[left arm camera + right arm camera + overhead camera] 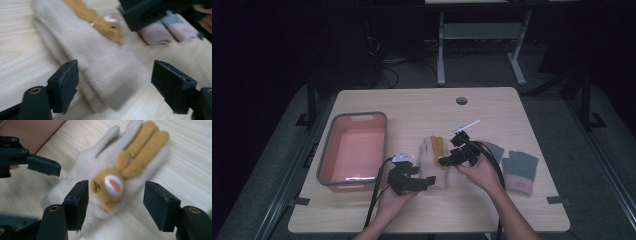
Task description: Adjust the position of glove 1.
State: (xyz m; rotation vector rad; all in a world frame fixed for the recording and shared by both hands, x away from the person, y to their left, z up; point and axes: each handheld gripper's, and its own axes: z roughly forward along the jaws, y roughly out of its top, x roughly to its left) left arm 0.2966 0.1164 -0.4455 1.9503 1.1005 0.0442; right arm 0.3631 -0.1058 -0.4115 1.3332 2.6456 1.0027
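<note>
A beige glove [430, 161] with an orange rabbit figure [112, 183] sewn on its back lies flat on the middle of the wooden table. My left gripper [424, 183] is at the glove's cuff end, and its jaws stand wide to either side of the beige cuff [107, 75] without pressing on it. From the right, my right gripper [446, 161] comes in over the rabbit's head. Its jaws are open, the head [111, 185] lies below the gap, and nothing is gripped. The left gripper view has the rabbit [107, 26] farther up the glove.
A grey-rimmed pink tub [326, 150] stands at the table's left. A pair of grey gloves with pink cuffs [519, 170] lies at the right, beyond my right hand. A round cable hole [461, 100] sits near the table's far edge.
</note>
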